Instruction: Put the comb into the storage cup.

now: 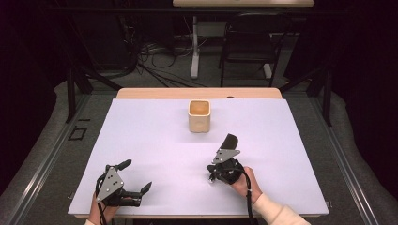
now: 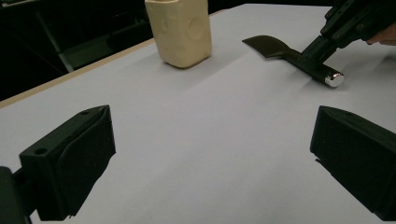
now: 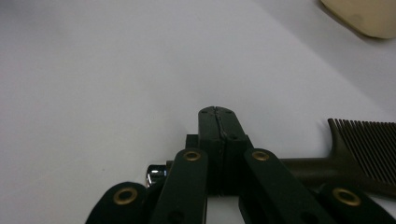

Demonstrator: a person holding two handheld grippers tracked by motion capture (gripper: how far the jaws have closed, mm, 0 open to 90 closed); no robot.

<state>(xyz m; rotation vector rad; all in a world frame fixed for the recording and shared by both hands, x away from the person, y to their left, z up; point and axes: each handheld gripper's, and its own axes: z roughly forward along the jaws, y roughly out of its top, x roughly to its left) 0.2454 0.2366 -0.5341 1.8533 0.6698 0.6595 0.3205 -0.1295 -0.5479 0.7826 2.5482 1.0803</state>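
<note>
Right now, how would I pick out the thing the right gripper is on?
Start at the white table and find the cream cup near its far edge. Nearer the person and to the right lies a dark comb, its handle between the shut jaws of the right gripper. It is the flat black thing with fine teeth and a shiny metal handle end.

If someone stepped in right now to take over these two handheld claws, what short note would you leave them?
Right gripper: shut on the handle of the black comb, which lies flat on the white table; not lifted yet.
Left gripper: open, empty, near the table's front edge.
Cream cup: upright, empty as far as I can see, beyond the comb.
Done: comb gripped.
Left, probably: lift the comb and stand it in the cup.
</note>
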